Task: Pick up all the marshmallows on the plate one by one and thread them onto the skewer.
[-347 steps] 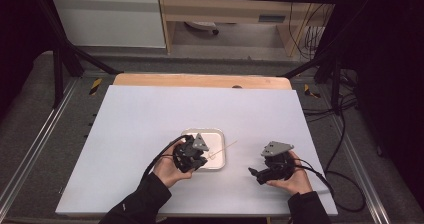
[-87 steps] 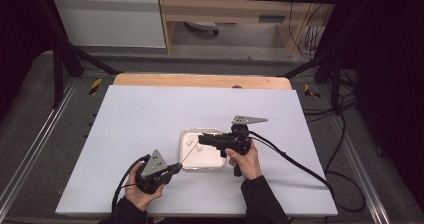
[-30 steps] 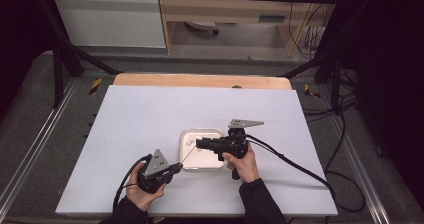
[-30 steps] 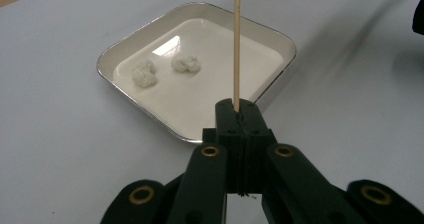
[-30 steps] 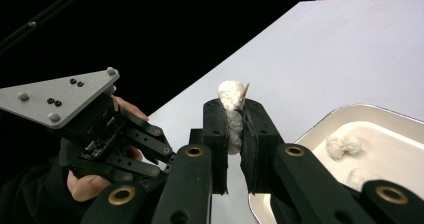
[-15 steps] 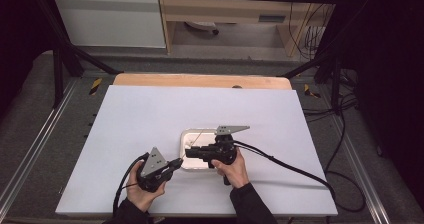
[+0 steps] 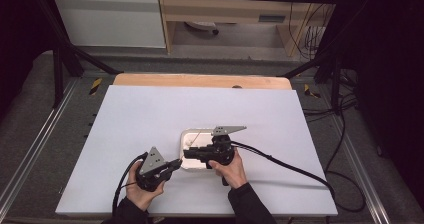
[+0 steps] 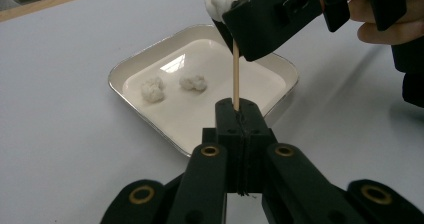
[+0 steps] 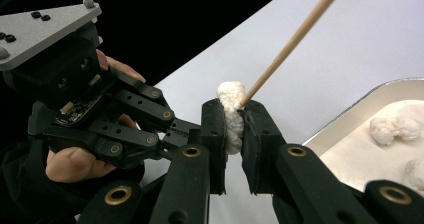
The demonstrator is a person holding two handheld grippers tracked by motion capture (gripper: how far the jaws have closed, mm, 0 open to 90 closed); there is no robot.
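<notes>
right tongs (image 9: 232, 129) pinch a white fluffy puff (image 9: 231, 115), now brought off the shallow white square tray (image 7: 189, 136) to the thin wooden skewer (image 8: 235, 59). left tongs (image 8: 240, 121), just beside that tray, clamp the skewer's base. threading looks under way; two puffs (image 8: 152, 89) remain.

The high view looks down from above; both claw-mounted close-ups share the white tray (image 8: 280, 69).
</notes>
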